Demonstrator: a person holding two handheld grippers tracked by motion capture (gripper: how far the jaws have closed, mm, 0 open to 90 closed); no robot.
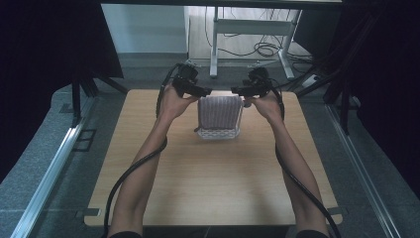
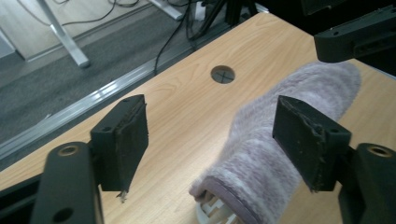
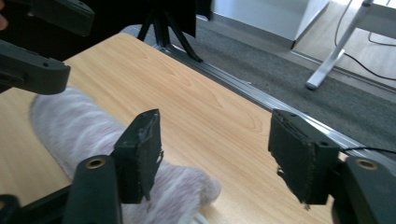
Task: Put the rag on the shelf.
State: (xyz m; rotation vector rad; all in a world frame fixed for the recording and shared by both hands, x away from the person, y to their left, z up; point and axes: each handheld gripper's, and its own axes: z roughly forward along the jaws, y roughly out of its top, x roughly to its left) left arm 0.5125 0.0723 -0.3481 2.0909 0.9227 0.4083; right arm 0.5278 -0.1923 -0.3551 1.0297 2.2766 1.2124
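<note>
A fuzzy lilac cloth (image 1: 219,111) lies draped over a white openwork holder (image 1: 218,133) at the far middle of the wooden table (image 1: 208,173). My left gripper (image 1: 202,91) hovers at the cloth's far left corner and my right gripper (image 1: 237,90) at its far right corner. In the left gripper view the gripper (image 2: 210,112) stands open, with the cloth (image 2: 261,158) below and beyond it, untouched by the pads. The right gripper (image 3: 215,123) is open too, over bare wood, and the cloth (image 3: 70,126) lies beside its left jaw.
A round cable hole (image 2: 222,74) sits in the tabletop just beyond the cloth. Past the far edge run a metal rail (image 3: 280,102), grey floor, white desk legs (image 1: 214,44) and loose cables (image 1: 267,49). Dark curtains and stand legs (image 1: 79,94) flank the table.
</note>
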